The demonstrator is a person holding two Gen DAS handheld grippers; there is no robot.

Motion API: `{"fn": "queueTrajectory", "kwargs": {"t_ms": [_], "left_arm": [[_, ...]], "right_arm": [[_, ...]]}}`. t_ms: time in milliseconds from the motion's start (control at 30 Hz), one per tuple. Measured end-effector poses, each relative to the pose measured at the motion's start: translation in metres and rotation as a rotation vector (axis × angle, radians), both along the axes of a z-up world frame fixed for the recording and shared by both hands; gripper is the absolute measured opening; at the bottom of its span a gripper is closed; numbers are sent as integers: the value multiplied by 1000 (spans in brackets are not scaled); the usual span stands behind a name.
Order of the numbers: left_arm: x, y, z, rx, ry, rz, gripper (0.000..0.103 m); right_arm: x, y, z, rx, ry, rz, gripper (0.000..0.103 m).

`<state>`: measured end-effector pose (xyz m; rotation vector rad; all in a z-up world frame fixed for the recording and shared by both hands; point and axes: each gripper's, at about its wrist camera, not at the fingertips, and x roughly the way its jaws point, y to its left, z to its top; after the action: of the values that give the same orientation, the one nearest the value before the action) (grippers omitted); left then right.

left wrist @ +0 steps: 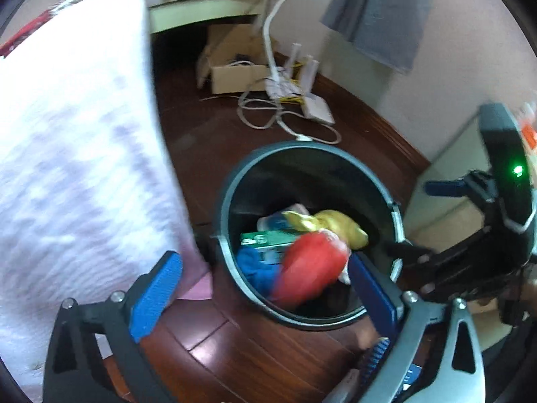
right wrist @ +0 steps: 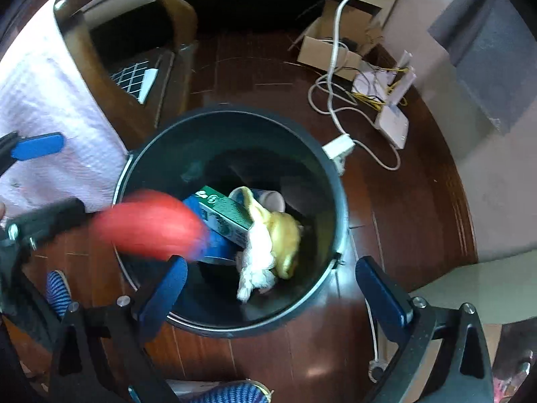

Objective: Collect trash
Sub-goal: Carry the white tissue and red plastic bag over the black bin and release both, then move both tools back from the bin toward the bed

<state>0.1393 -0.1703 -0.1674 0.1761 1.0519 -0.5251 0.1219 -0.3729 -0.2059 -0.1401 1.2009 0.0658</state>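
A dark round trash bin [left wrist: 231, 184] [right wrist: 335, 181] stands on the wood floor below both grippers. Inside lie a green box [left wrist: 265, 240] [right wrist: 228, 215], a yellow wrapper [left wrist: 335, 225] [right wrist: 285, 235], crumpled white paper [right wrist: 258, 262] and blue trash [left wrist: 255, 268]. A red, blurred piece of trash [left wrist: 308, 268] [right wrist: 151, 225] hangs over the bin's mouth, and no pad grips it. My left gripper [left wrist: 265, 292] [right wrist: 43, 181] is open above the bin's near rim. My right gripper [right wrist: 275, 290] [left wrist: 423, 221] is open over the bin too, with nothing between its fingers.
A bed with a white-pink cover [left wrist: 77, 154] [right wrist: 50, 100] rises close on the left of the bin. A wooden chair [right wrist: 110, 77], a cardboard box [left wrist: 235, 74] [right wrist: 325, 50], a router with cables [left wrist: 315, 107] [right wrist: 392, 124] and a pale cabinet [left wrist: 449, 208] surround it.
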Motion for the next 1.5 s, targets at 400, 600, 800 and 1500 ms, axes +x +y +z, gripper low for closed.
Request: {"fn": "queueTrajectory", "kwargs": {"t_ms": [400,600,800,1500], "left_arm": [[-12,11,14,28,-66,26,100],[-16,15,30,27,-93,34,100],[-21,25,49,25,-137,40,100],[-23,128,141,-8,-356,227,102]], "right_arm": [[-3,7,24,-14,-69,0,103],[-6,10,36,-12,-95,4,103],[-14,10,54,-2,-136,-6,103],[-11,83,179,135,-541,90,103]]}}
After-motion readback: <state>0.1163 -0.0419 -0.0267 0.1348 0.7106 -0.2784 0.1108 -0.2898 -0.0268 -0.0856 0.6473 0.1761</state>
